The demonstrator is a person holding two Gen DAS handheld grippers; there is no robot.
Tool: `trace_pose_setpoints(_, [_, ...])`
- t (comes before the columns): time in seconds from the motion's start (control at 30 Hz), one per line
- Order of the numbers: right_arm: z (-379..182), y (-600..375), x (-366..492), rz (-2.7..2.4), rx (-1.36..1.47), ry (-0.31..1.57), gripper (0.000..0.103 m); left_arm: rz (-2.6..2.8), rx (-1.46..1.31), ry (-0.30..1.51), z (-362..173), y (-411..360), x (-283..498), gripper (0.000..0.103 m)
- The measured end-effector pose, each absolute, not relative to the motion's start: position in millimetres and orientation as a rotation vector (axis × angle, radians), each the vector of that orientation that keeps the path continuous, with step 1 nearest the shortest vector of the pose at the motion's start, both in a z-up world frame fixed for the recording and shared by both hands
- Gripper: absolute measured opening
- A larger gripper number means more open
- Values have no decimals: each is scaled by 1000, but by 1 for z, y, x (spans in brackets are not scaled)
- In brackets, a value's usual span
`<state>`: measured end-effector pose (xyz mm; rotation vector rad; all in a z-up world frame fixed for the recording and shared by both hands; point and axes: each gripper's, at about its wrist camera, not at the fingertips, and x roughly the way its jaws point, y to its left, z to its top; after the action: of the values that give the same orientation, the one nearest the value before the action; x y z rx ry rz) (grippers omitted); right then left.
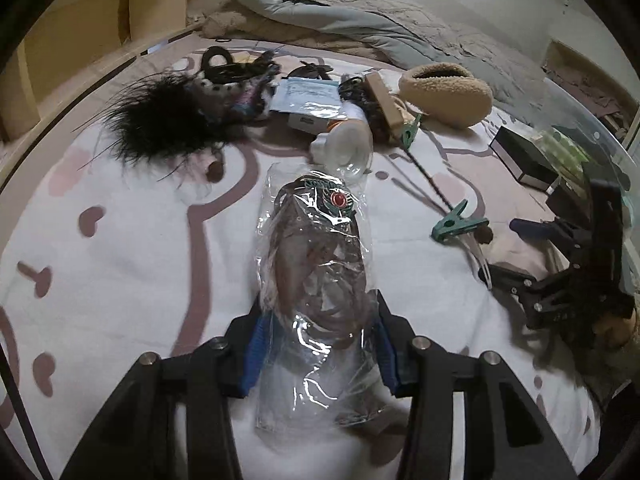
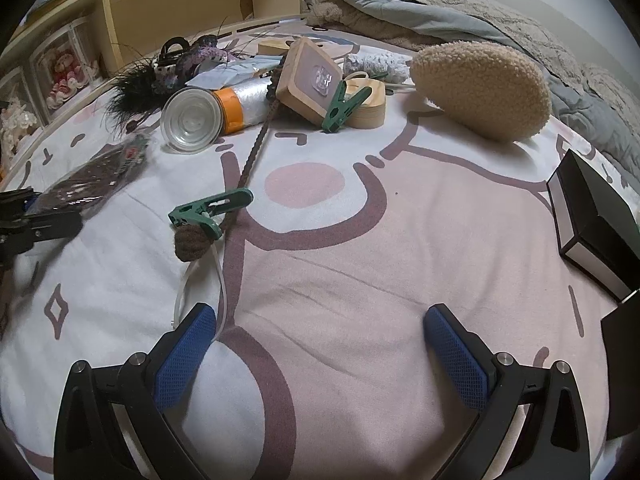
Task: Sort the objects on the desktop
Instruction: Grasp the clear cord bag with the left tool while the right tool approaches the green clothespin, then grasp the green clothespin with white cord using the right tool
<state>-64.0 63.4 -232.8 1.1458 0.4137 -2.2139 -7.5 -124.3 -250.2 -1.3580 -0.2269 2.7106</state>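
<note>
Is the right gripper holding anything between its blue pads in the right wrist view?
No: the right gripper stands wide open, with only the printed bedsheet showing between its pads.

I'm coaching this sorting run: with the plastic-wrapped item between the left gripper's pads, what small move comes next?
Probably lift it slightly clear of the bedsheet. The left gripper has its blue pads closed on the clear-wrapped packet, and the right gripper is open and holds nothing.

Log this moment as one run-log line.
left gripper: shut on plastic packet | right gripper: open, empty, over bedsheet | clips, jar: unsorted
</note>
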Motion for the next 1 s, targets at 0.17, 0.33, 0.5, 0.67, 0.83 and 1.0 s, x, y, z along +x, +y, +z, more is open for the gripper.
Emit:
trace_pose_setpoints(0.17, [-209, 80, -71, -2243, 1143, 266, 103, 2706, -1340, -197, -255, -117, -17, 73])
trace_pose_setpoints(0.33, [-179, 92, -74, -2262, 1099, 169, 102, 2703, -1295, -192, -259, -115, -13, 81])
trace_pose_setpoints(0.5, [-167, 78, -66, -2174, 1085, 148, 75, 2707, -1277, -181, -262, -113, -12, 83])
trace_pose_setpoints(0.67, [-180, 41, -52, -2030, 1129, 169, 61, 2708, -1273, -178, -262, -113, -12, 84])
trace_pose_setpoints(0.83, [-192, 25, -63, -2041, 1151, 174, 49, 2696, -1258, -213, -261, -115, -10, 85])
trace_pose_setpoints(1.0, [-195, 24, -86, -2034, 1184, 61, 44, 2731, -1217, -246, -252, -120, -4, 86])
